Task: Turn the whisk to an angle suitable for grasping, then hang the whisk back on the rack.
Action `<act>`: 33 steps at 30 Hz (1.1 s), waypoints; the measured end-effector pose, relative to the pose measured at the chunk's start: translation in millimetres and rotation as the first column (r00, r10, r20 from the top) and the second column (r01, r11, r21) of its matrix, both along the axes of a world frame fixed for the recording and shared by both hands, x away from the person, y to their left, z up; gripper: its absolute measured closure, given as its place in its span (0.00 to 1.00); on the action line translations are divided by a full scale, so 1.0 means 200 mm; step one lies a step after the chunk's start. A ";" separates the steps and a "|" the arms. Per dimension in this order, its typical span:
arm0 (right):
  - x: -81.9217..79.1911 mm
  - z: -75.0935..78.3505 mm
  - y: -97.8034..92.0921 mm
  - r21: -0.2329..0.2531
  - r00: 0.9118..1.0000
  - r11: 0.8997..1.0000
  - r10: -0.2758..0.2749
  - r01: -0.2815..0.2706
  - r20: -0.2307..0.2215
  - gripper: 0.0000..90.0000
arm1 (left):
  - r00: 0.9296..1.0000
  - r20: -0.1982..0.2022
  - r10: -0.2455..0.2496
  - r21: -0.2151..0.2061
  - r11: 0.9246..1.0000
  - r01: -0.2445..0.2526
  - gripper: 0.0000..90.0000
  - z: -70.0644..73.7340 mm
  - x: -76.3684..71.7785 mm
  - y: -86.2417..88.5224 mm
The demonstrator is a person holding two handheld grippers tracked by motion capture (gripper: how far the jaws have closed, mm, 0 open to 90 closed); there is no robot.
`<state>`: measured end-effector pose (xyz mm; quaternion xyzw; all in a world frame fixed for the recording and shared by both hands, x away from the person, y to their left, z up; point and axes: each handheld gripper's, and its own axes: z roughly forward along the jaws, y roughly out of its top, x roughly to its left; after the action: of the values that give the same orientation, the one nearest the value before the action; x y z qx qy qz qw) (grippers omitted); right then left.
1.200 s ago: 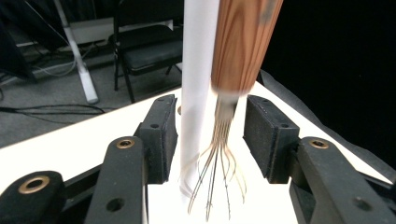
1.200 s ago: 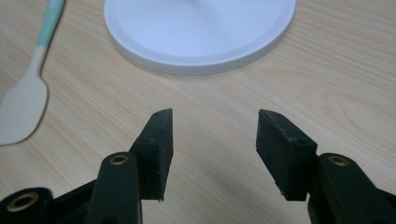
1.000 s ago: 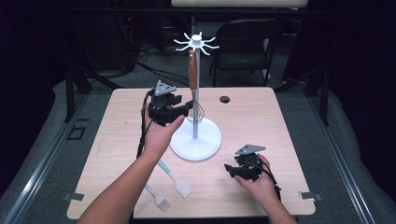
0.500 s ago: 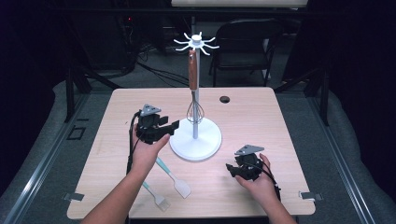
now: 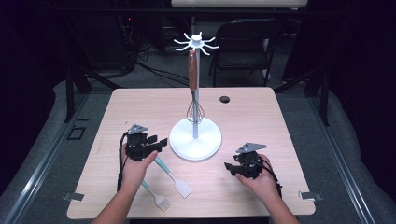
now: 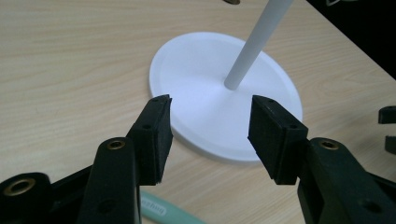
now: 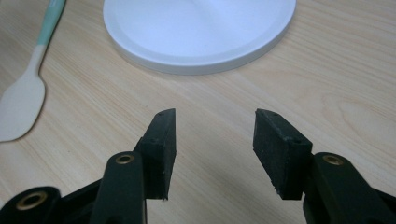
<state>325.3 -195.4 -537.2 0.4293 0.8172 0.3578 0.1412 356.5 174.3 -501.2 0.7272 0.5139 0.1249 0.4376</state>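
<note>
the left gripper [image 5: 161, 142], jaws spread and empty, has been drawn back from the hung whisk [image 5: 194, 111] toward the spatula [image 5: 173, 177] at 6 o'clock of the stand [image 5: 195, 140], likely next.

A stand [image 5: 195, 139] sits at the middle of the desk [image 5: 261, 112], a whisk [image 5: 194, 109] hanging against its pole. A spatula [image 5: 173, 179] and a brush [image 5: 156, 196] lie nearer the front edge, left of the stand. The left gripper [image 5: 161, 142] sits just left of the stand's base, the right gripper [image 5: 229, 167] to the base's front right.
</note>
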 end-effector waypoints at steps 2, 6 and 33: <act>0.01 0.01 0.00 0.006 1.000 1.000 0.007 -0.007 -0.010 0.58 | 1.000 -0.006 0.018 0.003 1.000 -0.018 0.55 -0.03 -0.02 0.03; 0.02 0.03 0.01 -0.011 0.998 0.998 0.059 -0.059 -0.017 0.67 | 1.000 0.001 0.028 0.024 0.999 -0.028 0.54 -0.08 -0.03 0.06; 0.11 0.26 0.04 0.072 0.999 0.997 0.037 -0.039 0.029 1.00 | 0.999 -0.049 -0.001 0.037 0.999 0.003 0.62 -0.14 -0.06 0.12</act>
<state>348.3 -187.2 -484.9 0.4135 0.8096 0.3959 0.1302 343.7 197.4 -530.1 0.7383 0.5214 0.1162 0.4116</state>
